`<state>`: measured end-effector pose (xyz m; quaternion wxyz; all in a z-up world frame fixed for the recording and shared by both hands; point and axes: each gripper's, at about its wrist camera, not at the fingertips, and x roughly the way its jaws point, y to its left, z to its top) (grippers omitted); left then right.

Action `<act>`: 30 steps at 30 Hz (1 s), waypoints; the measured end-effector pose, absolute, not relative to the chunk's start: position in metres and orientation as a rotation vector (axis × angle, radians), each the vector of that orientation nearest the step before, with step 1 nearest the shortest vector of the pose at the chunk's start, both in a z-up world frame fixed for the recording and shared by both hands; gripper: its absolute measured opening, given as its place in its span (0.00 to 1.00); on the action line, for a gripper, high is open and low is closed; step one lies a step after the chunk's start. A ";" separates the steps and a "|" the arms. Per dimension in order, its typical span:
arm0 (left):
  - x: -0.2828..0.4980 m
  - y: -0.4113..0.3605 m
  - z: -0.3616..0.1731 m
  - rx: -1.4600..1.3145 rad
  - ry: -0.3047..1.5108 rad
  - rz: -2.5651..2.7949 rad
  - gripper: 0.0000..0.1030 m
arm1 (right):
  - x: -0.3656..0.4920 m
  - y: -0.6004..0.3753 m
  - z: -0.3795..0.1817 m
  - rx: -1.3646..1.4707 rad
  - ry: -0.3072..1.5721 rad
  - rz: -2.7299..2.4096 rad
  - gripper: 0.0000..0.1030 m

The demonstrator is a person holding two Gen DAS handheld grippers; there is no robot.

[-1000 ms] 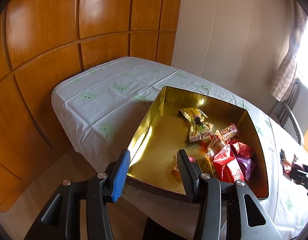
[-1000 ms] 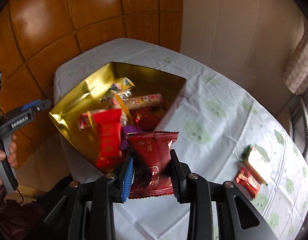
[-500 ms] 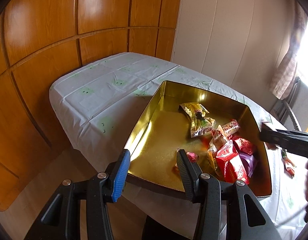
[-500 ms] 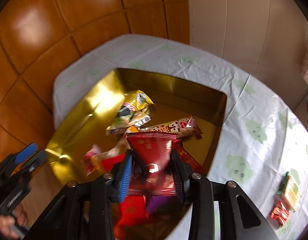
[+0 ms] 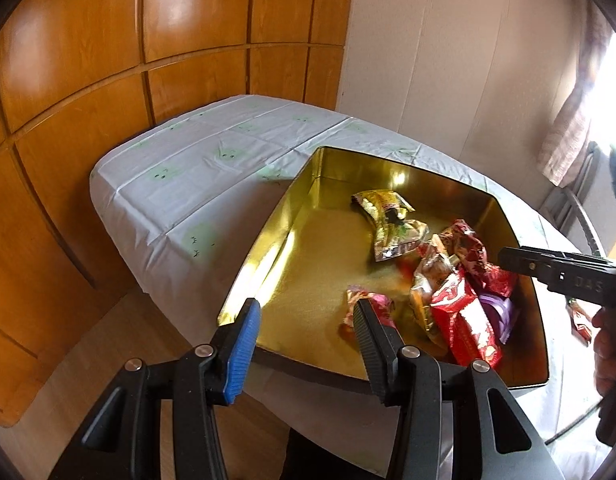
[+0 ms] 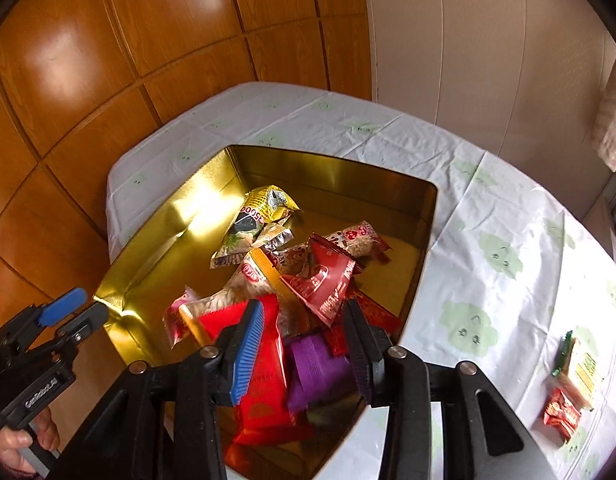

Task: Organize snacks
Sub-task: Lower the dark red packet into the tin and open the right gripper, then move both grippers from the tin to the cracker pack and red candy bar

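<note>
1. right gripper [image 6: 303, 340]: jaws have just been opening, nothing pinched between them now. blue pad [image 6: 249, 350] on the left finger, black pad on the right.
2. the dark red packet [image 6: 324, 284] sits free in the gold tin [image 6: 147, 256], just beyond the right fingertips, lying tilted on top of the snack pile with no pad on it.
3. under the right fingers: a bright red packet [image 6: 263, 384] and a purple packet [image 6: 318, 368], both inside the tin at its near corner.
4. further in the tin: a yellow packet [image 6: 263, 204] toward the far wall, a long pink-and-white wrapper [image 6: 356, 238] right of it, more mixed wrappers between.
5. left gripper [image 5: 305, 344]: jaws parted, empty, hanging over the tin's near rim. a person's hand [image 6: 15, 440] holds its handle (seen low left in the right wrist view).
6. left wrist view: snacks crowd the right half of the tin, left half of the gold floor is bare.
7. tin sits on a table under a white cloth with green prints [image 6: 488, 248].
8. 2 snacks outside the tin, well right of it on the cloth: a green-edged cream packet [image 6: 580, 372] and a small red packet [image 6: 562, 420] just in front of it.
9. wood panelling [image 5: 107, 60] behind the table.
</note>
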<state>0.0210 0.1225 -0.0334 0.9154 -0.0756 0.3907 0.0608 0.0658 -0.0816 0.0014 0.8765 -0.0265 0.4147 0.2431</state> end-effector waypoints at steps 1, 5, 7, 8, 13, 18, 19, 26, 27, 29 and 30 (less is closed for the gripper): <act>0.021 0.121 -0.032 -0.152 0.803 0.120 0.47 | 0.061 -0.083 0.003 -0.059 0.856 0.504 0.40; 0.018 0.113 -0.028 -0.133 0.794 0.101 0.47 | 0.047 -0.093 0.009 -0.046 0.833 0.489 0.40; 0.017 0.110 -0.025 -0.124 0.790 0.093 0.47 | 0.042 -0.098 0.011 -0.034 0.826 0.481 0.40; 0.016 0.108 -0.024 -0.120 0.787 0.088 0.47 | 0.039 -0.100 0.012 -0.031 0.822 0.474 0.40; 0.013 0.100 -0.019 -0.099 0.777 0.068 0.47 | 0.026 -0.113 0.013 -0.031 0.806 0.442 0.40; 0.010 0.092 -0.015 -0.080 0.775 0.042 0.47 | 0.017 -0.132 0.011 -0.007 0.804 0.404 0.40; 0.010 0.089 -0.014 -0.074 0.775 0.035 0.47 | 0.016 -0.136 0.010 0.000 0.804 0.394 0.40; 0.010 0.071 -0.011 -0.031 0.775 -0.017 0.47 | 0.005 -0.177 0.005 0.019 0.816 0.312 0.40; 0.010 0.068 -0.011 -0.025 0.776 -0.025 0.47 | 0.004 -0.185 0.004 0.019 0.819 0.295 0.40; 0.011 0.059 -0.010 -0.006 0.777 -0.048 0.47 | 0.002 -0.207 0.002 0.031 0.828 0.254 0.40; 0.012 0.054 -0.009 0.007 0.779 -0.069 0.47 | 0.001 -0.218 0.002 0.038 0.831 0.232 0.40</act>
